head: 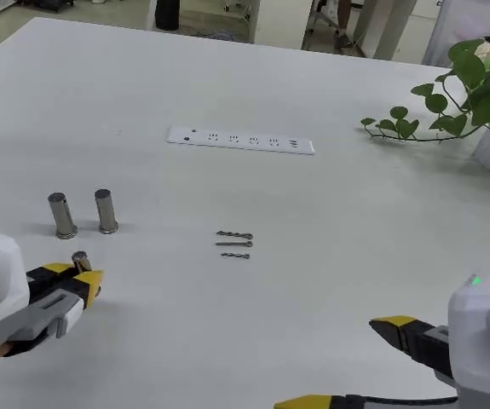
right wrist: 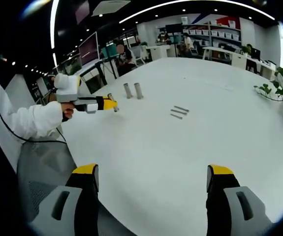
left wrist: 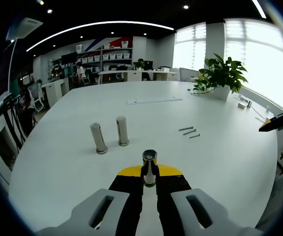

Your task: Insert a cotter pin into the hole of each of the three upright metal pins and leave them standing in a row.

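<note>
left gripper [head: 76, 273]: jaws closed tight on one metal pin [head: 80, 259], upright, front-left of the power strip [head: 240, 140] | two free metal pins [head: 60, 215]: standing side by side, front-left of strip | cotter pins [head: 234, 244]: three lying flat (parallel, close together) before strip | right gripper [right wrist: 152, 172]: jaws wide apart, holding nothing, front-right of strip

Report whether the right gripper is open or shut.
Open. The right gripper has its yellow-tipped fingers far apart in its own view, with bare white table between them and nothing held.
</note>
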A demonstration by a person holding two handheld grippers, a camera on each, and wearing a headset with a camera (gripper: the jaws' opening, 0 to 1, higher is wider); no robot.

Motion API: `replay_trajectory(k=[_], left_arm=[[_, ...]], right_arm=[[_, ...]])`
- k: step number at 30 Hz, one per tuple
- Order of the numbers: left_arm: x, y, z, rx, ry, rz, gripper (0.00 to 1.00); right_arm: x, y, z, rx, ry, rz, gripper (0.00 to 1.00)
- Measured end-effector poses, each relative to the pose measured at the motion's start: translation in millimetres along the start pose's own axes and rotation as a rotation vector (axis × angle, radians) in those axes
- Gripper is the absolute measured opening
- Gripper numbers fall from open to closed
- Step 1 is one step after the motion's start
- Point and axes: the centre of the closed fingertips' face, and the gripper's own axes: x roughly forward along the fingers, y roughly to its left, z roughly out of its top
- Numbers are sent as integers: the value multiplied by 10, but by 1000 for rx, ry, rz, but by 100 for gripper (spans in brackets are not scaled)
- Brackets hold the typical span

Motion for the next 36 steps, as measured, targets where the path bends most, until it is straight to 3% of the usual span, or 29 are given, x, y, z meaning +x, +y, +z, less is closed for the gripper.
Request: replay_trajectory(k=[15, 25, 36], left_arm=[[10, -112, -191, -23, 36, 5, 6], [16, -92, -244, -30, 46, 25, 6], [17, -159, -260, -15, 48, 7, 6]], right_arm=[[1, 6, -3, -6, 2, 5, 89], [8, 22, -24, 1, 1, 7, 89], [-11, 3, -56, 7, 6, 4, 88]])
